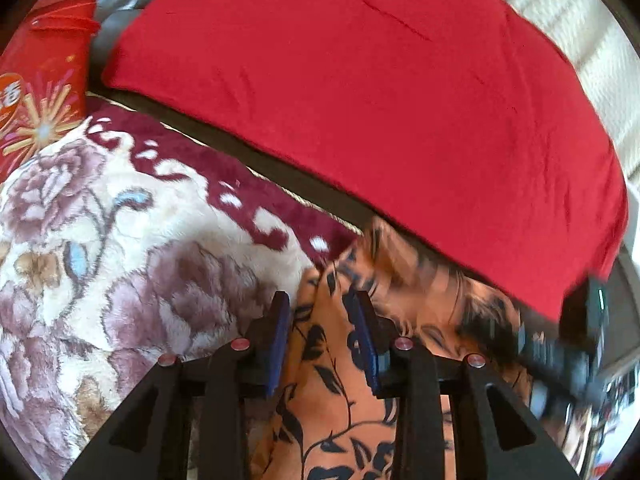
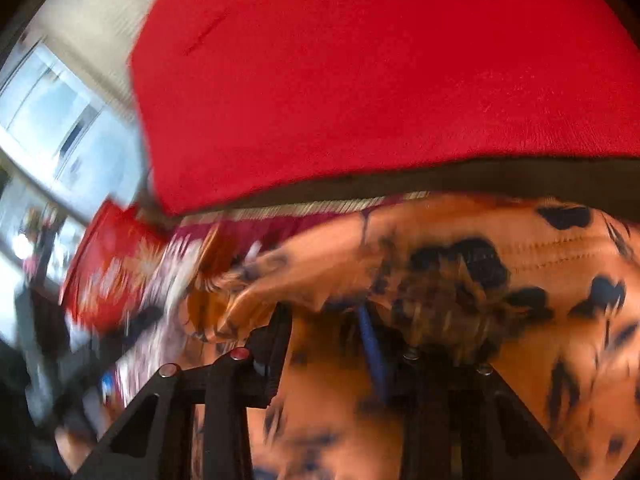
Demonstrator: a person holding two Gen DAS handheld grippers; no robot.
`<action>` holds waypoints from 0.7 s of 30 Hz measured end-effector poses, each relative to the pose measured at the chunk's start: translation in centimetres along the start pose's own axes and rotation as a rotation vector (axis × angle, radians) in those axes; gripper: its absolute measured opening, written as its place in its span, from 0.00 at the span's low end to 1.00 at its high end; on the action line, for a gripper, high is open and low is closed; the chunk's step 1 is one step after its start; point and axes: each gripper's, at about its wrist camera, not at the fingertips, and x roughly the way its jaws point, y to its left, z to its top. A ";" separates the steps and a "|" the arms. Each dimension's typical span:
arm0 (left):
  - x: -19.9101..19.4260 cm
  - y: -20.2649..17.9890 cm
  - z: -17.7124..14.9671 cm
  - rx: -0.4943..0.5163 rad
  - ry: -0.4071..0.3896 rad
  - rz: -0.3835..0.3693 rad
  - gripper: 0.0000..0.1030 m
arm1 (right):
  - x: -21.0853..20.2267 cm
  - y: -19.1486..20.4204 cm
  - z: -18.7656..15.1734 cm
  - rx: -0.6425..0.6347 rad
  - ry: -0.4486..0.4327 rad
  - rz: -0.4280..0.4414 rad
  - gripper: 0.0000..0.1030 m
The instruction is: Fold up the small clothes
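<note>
An orange garment with a dark leaf print point(image 1: 332, 392) lies on a plush floral blanket point(image 1: 100, 260). My left gripper point(image 1: 322, 320) points down at its left edge. The blue pads stand apart with the cloth's edge running between them, not pinched. In the right wrist view, which is blurred, the same garment point(image 2: 540, 280) fills the lower right. My right gripper point(image 2: 324, 316) is pushed into it with a gap between the pads. A bunched fold hangs over the right fingertip. The right gripper's dark body point(image 1: 576, 344) shows as a smear at the right of the left wrist view.
A big red cushion point(image 1: 360, 100) lies along the far side of the blanket, close behind the garment. A red bag with a firework print point(image 1: 36, 92) stands at the far left. A bright window point(image 2: 60, 120) and a pale wall lie beyond.
</note>
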 end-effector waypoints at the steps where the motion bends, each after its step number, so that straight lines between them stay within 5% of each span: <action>1: 0.1 -0.3 -0.3 0.015 0.008 -0.001 0.33 | 0.3 -1.0 0.9 0.034 -0.033 -0.012 0.36; 5: 0.7 -0.9 -1.0 0.042 0.046 -0.013 0.33 | -1.4 -4.3 2.3 0.209 -0.135 0.063 0.36; 12: 0.2 -4.1 -3.3 0.172 0.033 0.045 0.33 | -12.6 -7.6 -2.7 0.158 -0.236 -0.051 0.36; 17: 2.4 -5.4 -6.1 0.269 0.100 0.207 0.45 | -17.6 -11.6 -8.8 0.210 -0.197 -0.202 0.36; 21: 2.4 -7.4 -8.4 0.440 0.079 0.360 0.45 | -19.3 -14.8 -13.0 0.261 -0.245 -0.137 0.24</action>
